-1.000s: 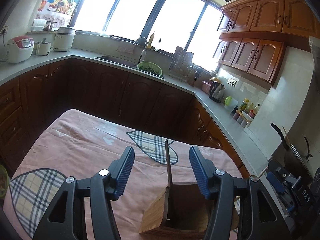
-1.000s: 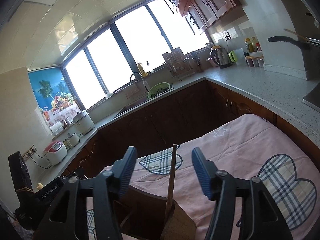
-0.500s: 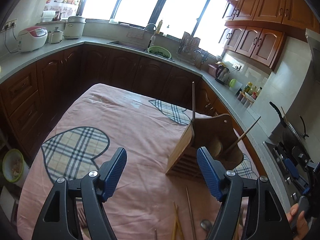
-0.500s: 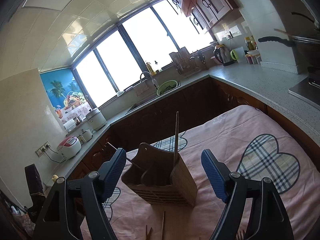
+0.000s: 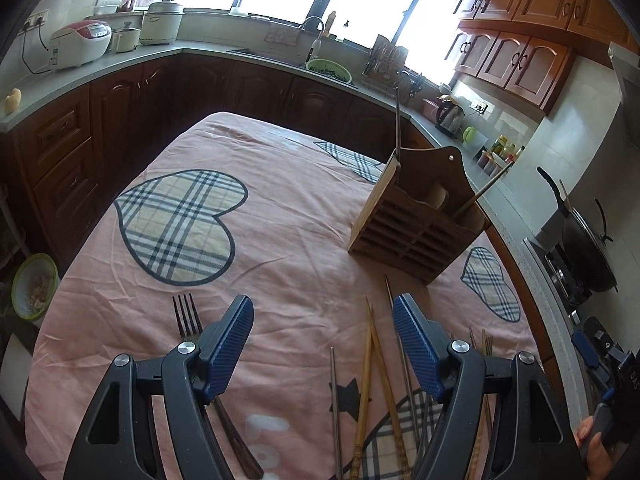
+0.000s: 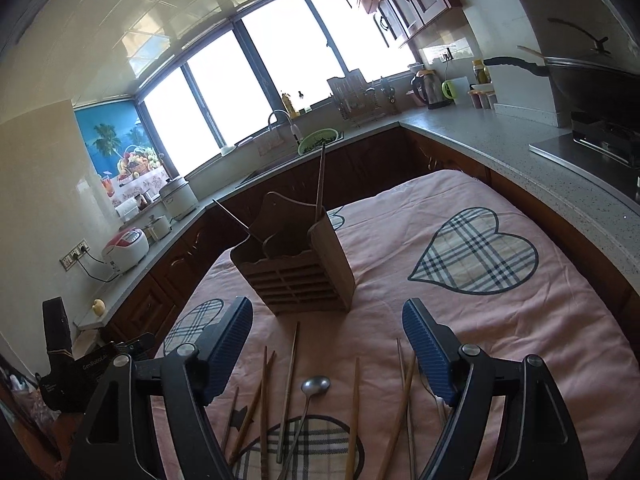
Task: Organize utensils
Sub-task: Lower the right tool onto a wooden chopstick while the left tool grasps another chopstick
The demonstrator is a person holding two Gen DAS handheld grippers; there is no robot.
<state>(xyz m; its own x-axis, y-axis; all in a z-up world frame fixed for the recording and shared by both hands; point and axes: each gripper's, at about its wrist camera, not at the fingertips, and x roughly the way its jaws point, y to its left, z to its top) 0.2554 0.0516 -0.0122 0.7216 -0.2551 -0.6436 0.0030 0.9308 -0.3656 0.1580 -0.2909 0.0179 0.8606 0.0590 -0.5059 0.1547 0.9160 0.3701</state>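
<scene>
Now that both hand-held grippers have drawn back from the wooden utensil holder (image 5: 420,220), which a second ago filled the space between their jaws, the loose cutlery along the near edge of the bench (image 5: 280,208) has come into view. That suggests one drop-off is over and the next pick is being lined up.

At the near left of the bench a fork (image 5: 188,316) lies flat on the pink cloth, its handle running under the left finger of the left hand-held gripper (image 5: 323,344). This gripper's jaws have just been opening and stand released with nothing pinched; wooden chopsticks (image 5: 370,360) lie on the cloth below the gap. It tilts down toward the bench, aimed at the holder, which stands toward the far right corner with two sticks upright in it.

The right hand-held gripper (image 6: 327,344) has also just been opening and is released and empty, angled downward over a spoon (image 6: 316,385) and more chopsticks (image 6: 264,392). Most utensils are not yet stowed.
</scene>
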